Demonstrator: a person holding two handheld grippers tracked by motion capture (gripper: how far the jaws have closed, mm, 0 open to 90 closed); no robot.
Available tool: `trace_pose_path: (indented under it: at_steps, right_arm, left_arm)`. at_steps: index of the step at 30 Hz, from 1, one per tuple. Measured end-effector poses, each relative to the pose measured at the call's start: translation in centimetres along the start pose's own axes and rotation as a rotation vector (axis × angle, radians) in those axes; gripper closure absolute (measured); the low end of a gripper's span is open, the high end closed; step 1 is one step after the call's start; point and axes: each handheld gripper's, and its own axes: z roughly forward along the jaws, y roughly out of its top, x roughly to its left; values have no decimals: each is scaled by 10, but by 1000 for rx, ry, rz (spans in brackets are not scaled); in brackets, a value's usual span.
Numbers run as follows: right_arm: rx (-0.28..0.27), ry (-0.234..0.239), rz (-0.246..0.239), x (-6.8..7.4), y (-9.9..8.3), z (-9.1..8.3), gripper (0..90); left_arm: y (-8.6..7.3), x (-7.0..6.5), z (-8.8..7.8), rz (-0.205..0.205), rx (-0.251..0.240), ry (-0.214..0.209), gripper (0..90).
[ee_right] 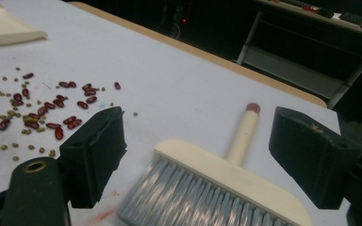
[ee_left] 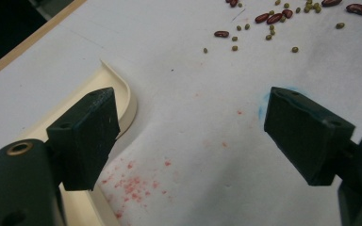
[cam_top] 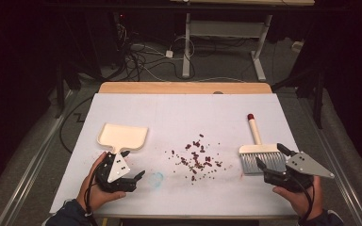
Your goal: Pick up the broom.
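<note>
A cream dustpan (cam_top: 122, 136) lies on the white table cover at the left, its handle pointing toward me. My left gripper (cam_top: 133, 165) sits just below that handle, jaws wide open with nothing between them; in the left gripper view (ee_left: 193, 134) the dustpan's rim (ee_left: 122, 94) lies behind the left jaw. A small cream brush (cam_top: 260, 150) with grey bristles and a red-tipped handle lies at the right. My right gripper (cam_top: 271, 157) is open around the bristle end; in the right gripper view (ee_right: 198, 150) the brush head (ee_right: 217, 183) lies between the jaws, untouched. Scattered beans (cam_top: 197, 160) lie mid-table.
A blue smear (cam_top: 157, 178) and faint red stains (ee_left: 134, 183) mark the cover. The wooden table edge (cam_top: 184, 87) runs along the back, with cables and desk legs on the floor beyond. Red and green beans (ee_right: 37, 113) spread left of the brush.
</note>
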Motion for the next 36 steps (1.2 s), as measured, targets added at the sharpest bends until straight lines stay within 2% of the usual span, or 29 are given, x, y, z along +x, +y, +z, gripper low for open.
trace_pose_path:
  at_steps: [6,10,13,14,16,17,18,19,20,22,23,24,26,27,29,30,31,32,33,34,36]
  right_arm:
    - [11,1,-8,1,-2,1,181]
    - [23,-9,-39,2,2,6,182]
    - [42,-16,-44,2,2,11,186]
    - [82,-35,-32,-4,4,20,196]
    - [99,-38,-25,-11,8,29,207]
    - [120,-59,-16,-18,13,36,212]
    - [139,-59,-3,-22,16,42,214]
    - [139,-59,-3,-22,16,42,214]
    - [210,-72,72,-38,24,62,234]
    - [280,-59,138,-51,28,82,239]
    - [280,-59,138,-51,28,82,239]
    - [346,-45,198,-61,29,100,249]
    - [414,-39,243,-69,26,120,263]
    - [414,-39,243,-69,26,120,263]
    - [521,-47,304,-78,17,147,281]
    - [545,-44,321,-79,14,152,312]
    - [568,-22,335,-81,11,159,359]
    - [596,-22,323,-81,8,165,378]
    - [638,-50,293,-80,5,170,404]
    - [659,-55,283,-78,3,175,415]
    - [657,-47,280,-76,6,177,502]
  left_arm:
    - [2,-4,0,24,5,-2,178]
    - [-1,-5,0,22,13,-8,178]
    - [-1,-5,-1,19,17,-11,178]
    - [-1,-5,-1,20,18,-14,178]
    - [-2,-6,0,21,17,-18,178]
    - [-2,-6,1,22,23,-22,178]
    - [-2,-6,1,22,26,-24,178]
    - [-2,-5,2,22,28,-25,178]
    - [-2,-5,3,22,30,-27,178]
    - [-2,-5,3,23,33,-30,178]
    - [-2,-5,3,23,33,-30,178]
    - [-2,-6,3,24,34,-32,178]
    - [-2,-6,3,27,37,-36,178]
    - [-3,-6,3,26,39,-38,178]
    - [-4,-7,4,26,46,-42,178]
    - [-5,-7,4,28,52,-45,178]
    - [-5,-7,4,28,53,-45,178]
    - [-6,-7,4,32,58,-45,178]
    - [-6,-7,4,30,59,-45,178]
    - [-6,-7,4,30,59,-45,178]
    - [-7,-7,3,28,63,-44,178]
